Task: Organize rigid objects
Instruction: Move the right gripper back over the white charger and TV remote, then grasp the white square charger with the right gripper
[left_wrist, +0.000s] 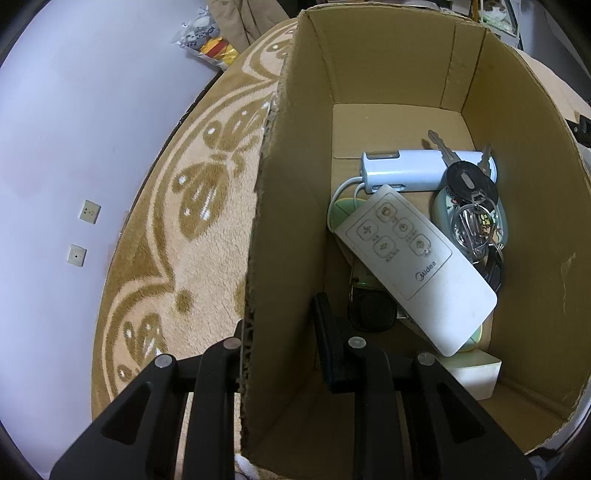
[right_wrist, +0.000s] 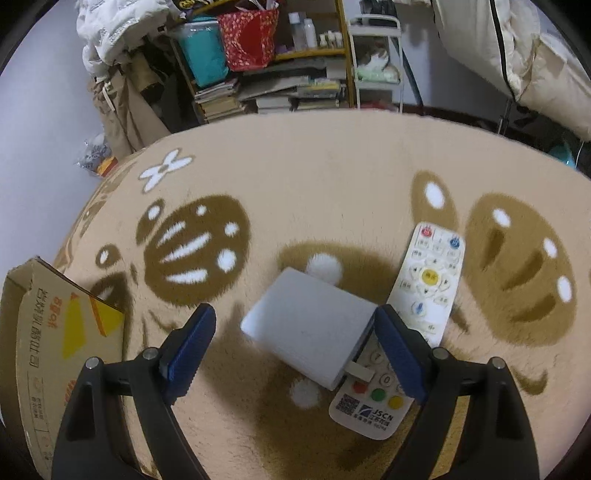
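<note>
A beige rug (right_wrist: 332, 177) with brown butterfly patterns covers the floor. Beyond its far edge stands a shelf (right_wrist: 280, 92) stacked with books, holding a teal bin (right_wrist: 203, 55) and a red bag (right_wrist: 251, 37). A snack packet (left_wrist: 207, 40) lies just off the rug's edge.

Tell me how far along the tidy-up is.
Partly done. The cardboard box already holds a white fan remote, a pale blue device and keys. The left gripper straddles the box wall. The right gripper is open around the grey box, ungripped. The TV remote remains on the rug.
</note>
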